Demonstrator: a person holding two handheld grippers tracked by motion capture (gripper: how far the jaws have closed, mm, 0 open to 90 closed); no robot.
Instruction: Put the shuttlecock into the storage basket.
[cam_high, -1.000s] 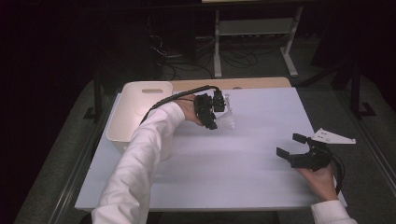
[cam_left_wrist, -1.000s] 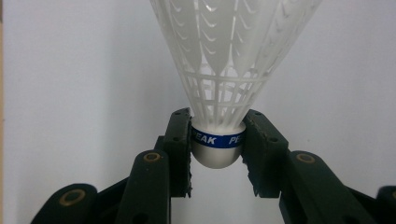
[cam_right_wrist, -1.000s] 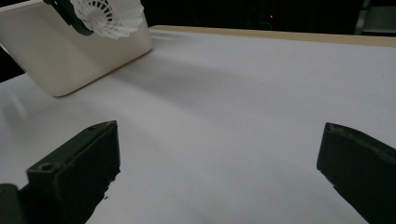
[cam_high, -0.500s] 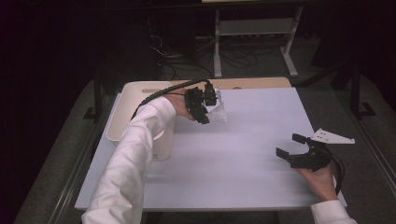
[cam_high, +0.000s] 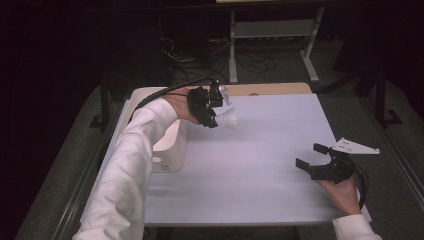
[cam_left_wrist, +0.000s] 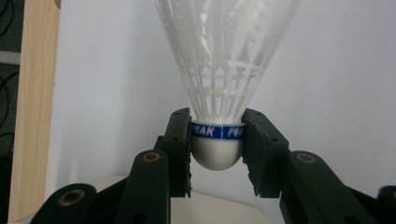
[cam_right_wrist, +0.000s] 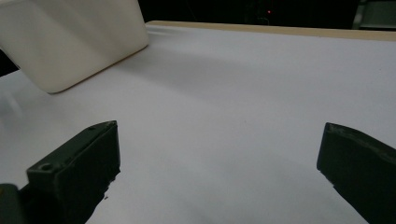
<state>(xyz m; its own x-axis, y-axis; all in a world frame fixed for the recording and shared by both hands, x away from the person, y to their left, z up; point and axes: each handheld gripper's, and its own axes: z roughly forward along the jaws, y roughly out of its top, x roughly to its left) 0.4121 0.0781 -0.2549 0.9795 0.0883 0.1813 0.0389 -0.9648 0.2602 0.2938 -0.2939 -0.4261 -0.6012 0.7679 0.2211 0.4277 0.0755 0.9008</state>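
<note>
At the left of the high view a cream bin (cam_high: 167, 150) stands on the white table (cam_high: 260, 165), just below and to the left of the left gripper (cam_high: 212, 111), with the person's white sleeve (cam_high: 130, 170) crossing in front of it. The left gripper hangs above the table near its far edge, and its jaws are clamped on the shuttlecock (cam_left_wrist: 219, 88): in the left gripper view the two black pads (cam_left_wrist: 180, 140) press on either side of the rounded white cork at the blue band, while the white mesh skirt fans away from the jaws over the white surface. A pale wooden strip (cam_left_wrist: 35, 102) runs along the left edge of that view. Well to the right and nearer the person, the right gripper (cam_high: 314, 157) lies low by the table's right edge in the person's hand (cam_high: 342, 192), its jaws spread wide with nothing between them; in the right gripper view the bin sits far ahead and to the left of them.
</note>
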